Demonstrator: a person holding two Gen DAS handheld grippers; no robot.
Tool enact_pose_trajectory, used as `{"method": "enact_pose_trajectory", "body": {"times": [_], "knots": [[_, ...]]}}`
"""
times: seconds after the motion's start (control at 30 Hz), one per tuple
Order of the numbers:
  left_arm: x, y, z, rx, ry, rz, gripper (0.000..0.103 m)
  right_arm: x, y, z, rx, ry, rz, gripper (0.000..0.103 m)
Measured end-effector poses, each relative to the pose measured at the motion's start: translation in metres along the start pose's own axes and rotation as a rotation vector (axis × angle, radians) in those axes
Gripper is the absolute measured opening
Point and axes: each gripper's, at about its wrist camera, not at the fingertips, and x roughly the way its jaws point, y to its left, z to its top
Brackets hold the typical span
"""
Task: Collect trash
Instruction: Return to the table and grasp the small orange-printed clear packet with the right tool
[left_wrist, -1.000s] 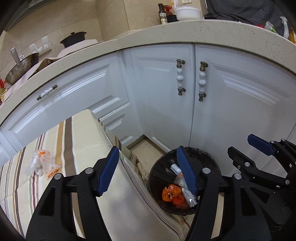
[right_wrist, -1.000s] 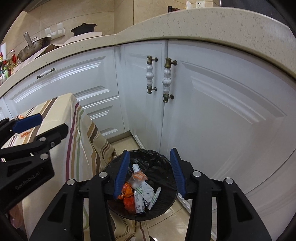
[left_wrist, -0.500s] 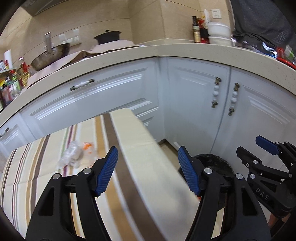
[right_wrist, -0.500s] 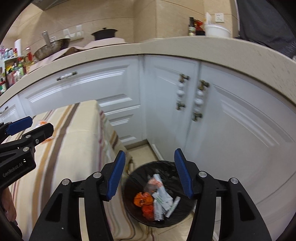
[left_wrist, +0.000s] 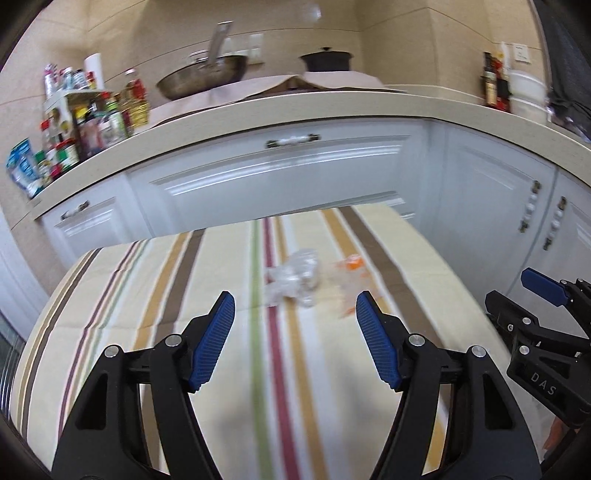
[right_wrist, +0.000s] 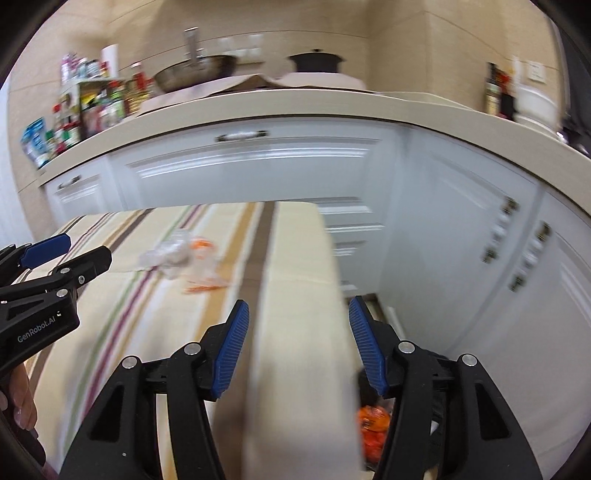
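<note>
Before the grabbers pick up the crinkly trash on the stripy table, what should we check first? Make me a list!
1. Left gripper empty, jaws apart: ok.
2. Right gripper empty, jaws apart: ok.
3. Trash left on the striped tablecloth: ok. A clear plastic wrapper lies with an orange-and-clear wrapper beside it.
4. Left gripper lined up with the trash: ok. Both wrappers sit just ahead of its fingertips.
5. Right gripper lined up: not ok. It points at the table's edge, with the wrappers off to its left.
6. Whether the two wrappers touch or overlap: cannot tell, the picture is blurred.
</note>
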Motion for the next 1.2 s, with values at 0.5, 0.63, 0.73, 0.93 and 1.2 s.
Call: {"method": "enact_pose_trajectory", "body": {"times": [0.5,0.63,0.73,0.93,1.2], "knots": [[0.036,0.105,-0.007,-0.169,0.060,0.125,0.067,0.058,0.066,0.033,-0.073,0.033,0.101,0.057],[0.056,0.112,-0.002,-0.184,0.076,0.115,0.067,0.076,0.072,0.037,-0.089,0.059,0.099,0.057],[0.067,0.114,0.000,-0.206,0.093,0.090,0.067,0.090,0.076,0.038,-0.097,0.086,0.097,0.057],[0.076,0.104,0.002,-0.191,0.095,0.071,0.067,0.108,0.077,0.039,-0.093,0.127,0.101,0.057],[0.083,0.092,0.004,-0.184,0.098,0.056,0.074,0.116,0.077,0.041,-0.098,0.144,0.117,0.032]]}}
